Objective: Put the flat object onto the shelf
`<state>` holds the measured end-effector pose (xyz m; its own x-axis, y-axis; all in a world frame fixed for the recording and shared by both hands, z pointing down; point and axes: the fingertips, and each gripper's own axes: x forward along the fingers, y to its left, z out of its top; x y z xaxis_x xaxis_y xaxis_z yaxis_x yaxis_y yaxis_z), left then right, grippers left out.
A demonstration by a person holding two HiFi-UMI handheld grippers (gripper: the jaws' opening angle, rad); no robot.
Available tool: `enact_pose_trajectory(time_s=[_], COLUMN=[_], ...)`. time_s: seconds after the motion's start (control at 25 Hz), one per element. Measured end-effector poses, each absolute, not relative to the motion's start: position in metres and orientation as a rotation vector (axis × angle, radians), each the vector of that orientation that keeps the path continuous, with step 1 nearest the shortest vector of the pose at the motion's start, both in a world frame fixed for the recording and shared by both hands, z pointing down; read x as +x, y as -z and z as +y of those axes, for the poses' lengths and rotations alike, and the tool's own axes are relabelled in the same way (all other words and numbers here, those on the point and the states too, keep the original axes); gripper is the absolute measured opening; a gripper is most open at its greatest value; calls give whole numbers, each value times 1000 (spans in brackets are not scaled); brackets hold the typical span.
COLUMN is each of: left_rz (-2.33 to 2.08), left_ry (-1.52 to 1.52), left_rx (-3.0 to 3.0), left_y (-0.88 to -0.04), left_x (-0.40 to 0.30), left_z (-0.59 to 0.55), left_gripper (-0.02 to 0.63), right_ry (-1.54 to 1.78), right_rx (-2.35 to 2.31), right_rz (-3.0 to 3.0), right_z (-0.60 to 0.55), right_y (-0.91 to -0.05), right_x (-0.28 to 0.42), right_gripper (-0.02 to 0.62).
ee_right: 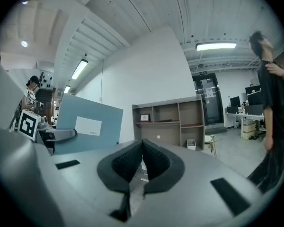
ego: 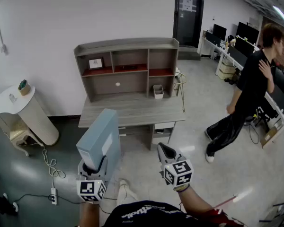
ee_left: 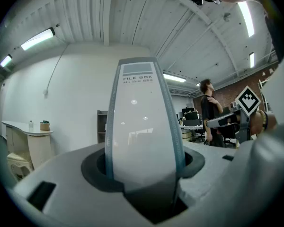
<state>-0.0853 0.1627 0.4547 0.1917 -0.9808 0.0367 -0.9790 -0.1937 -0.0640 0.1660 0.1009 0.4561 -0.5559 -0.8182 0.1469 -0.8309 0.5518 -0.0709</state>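
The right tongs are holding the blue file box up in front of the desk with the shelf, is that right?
Not quite: the left tongs hold the file box, as the left gripper view shows, clamped between them. The right tongs are shut and empty. The box is indeed held up in front of the desk with the shelf.

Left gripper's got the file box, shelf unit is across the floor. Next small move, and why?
Probably carry the file box forward toward the shelf. The left gripper is clamped on its lower end, but bare floor separates it from the desk under the shelf, so placing isn't possible yet. The right gripper is shut and empty.
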Motion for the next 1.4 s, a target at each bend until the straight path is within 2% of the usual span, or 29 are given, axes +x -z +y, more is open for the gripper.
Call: enact_pose_trajectory(time_s=[1.4], left_rz=[2057], left_ry=[88], left_rx=[-2317], left_y=[-442], left_x=[-91], left_z=[153], left_gripper=[267], right_ry=[-310], right_rx=[1476], right_rz=[-2692], right_z=[90], right_y=[-468], right_x=[194], right_gripper=[-9])
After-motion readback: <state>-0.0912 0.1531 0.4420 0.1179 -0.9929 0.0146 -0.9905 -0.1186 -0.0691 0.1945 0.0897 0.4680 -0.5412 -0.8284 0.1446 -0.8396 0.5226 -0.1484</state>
